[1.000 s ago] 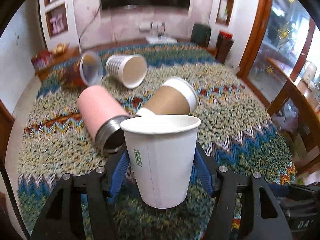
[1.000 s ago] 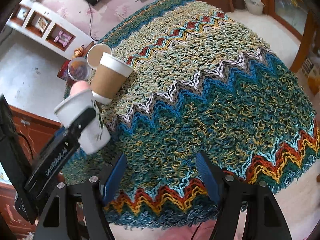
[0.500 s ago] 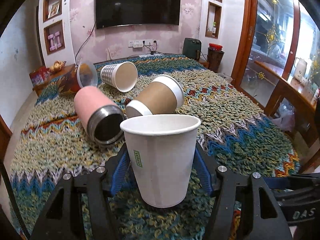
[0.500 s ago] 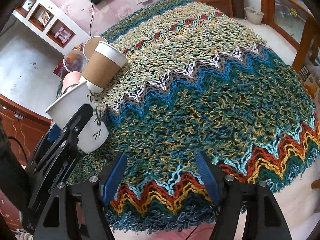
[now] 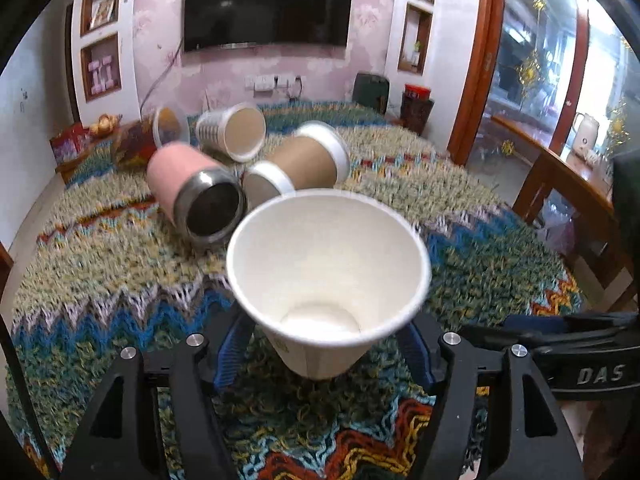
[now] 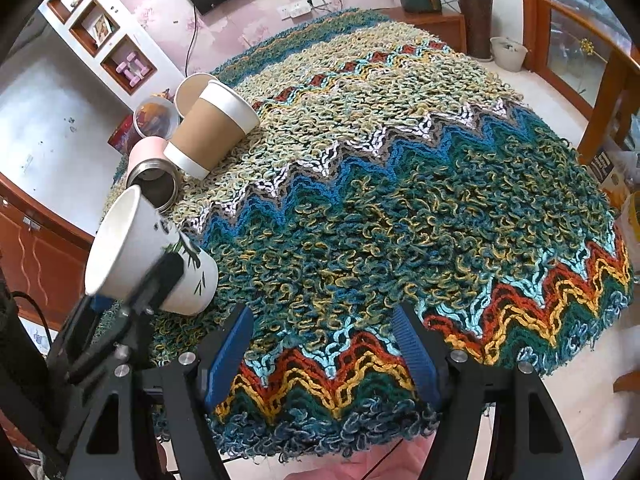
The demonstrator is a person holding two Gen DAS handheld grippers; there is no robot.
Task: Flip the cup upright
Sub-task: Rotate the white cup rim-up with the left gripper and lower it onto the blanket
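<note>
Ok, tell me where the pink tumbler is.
The pink tumbler lies on its side on the rug, left of centre in the left wrist view, its steel mouth facing the camera, beside the brown cup.

white paper cup [image 5: 328,280] sits between the left gripper [image 5: 324,344] blue pads, mouth tipped toward the camera (inside empty); pink tumbler [image 5: 192,188] and brown cup [image 5: 304,160] lie behind on the rug [image 5: 100,280].
</note>
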